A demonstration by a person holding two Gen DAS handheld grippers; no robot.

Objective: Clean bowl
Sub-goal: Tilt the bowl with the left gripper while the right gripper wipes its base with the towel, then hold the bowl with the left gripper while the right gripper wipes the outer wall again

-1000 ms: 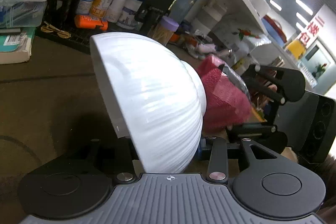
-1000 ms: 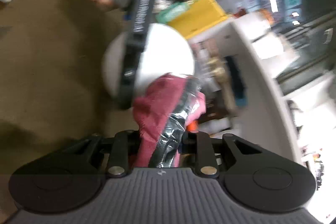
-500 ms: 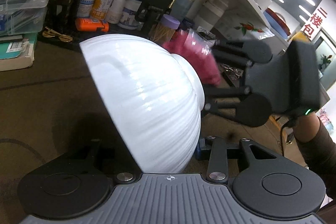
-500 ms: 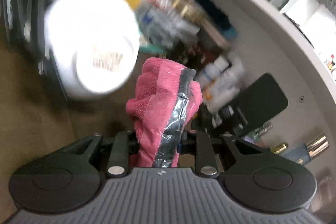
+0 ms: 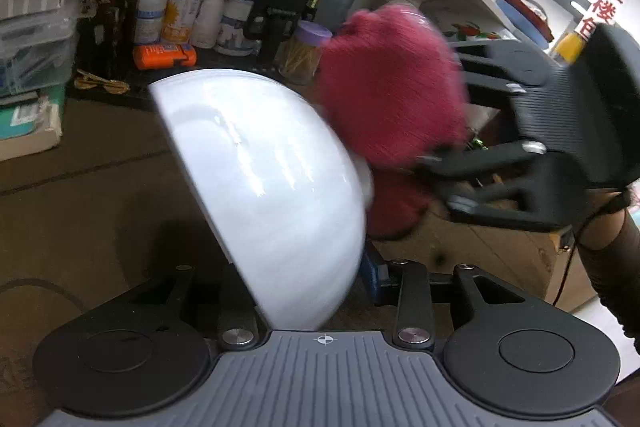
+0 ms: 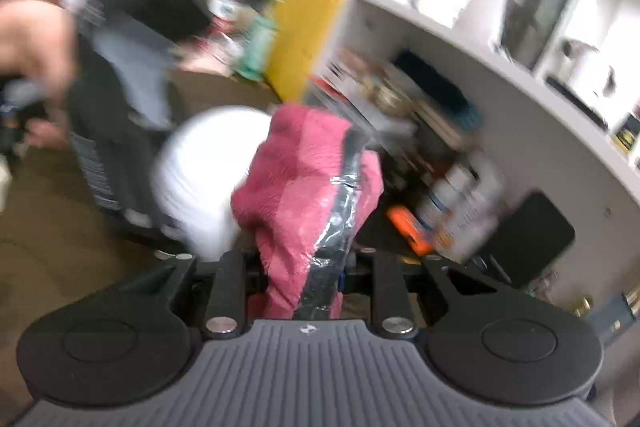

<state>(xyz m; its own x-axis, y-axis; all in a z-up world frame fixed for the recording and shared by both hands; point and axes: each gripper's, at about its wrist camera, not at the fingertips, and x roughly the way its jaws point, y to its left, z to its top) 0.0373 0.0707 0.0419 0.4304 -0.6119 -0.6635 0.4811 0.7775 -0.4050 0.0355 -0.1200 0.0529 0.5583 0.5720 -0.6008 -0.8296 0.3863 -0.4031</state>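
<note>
Two grips matter: the left gripper (image 5: 304, 291) pinches the white bowl (image 5: 272, 187) by its rim, tilted above the table; the right gripper (image 6: 304, 267), clamping the red cloth (image 6: 308, 195), could lever it loose at its far-right base.

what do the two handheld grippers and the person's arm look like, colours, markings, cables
Both grippers share one build: a grey ribbed body, two round black discs, black link arms with silver pivot pins, and a small crosshair mark at the front edge. That holds for the left gripper and the right gripper. A thin black cable hangs from the right one, beside a dark sleeve.
</note>
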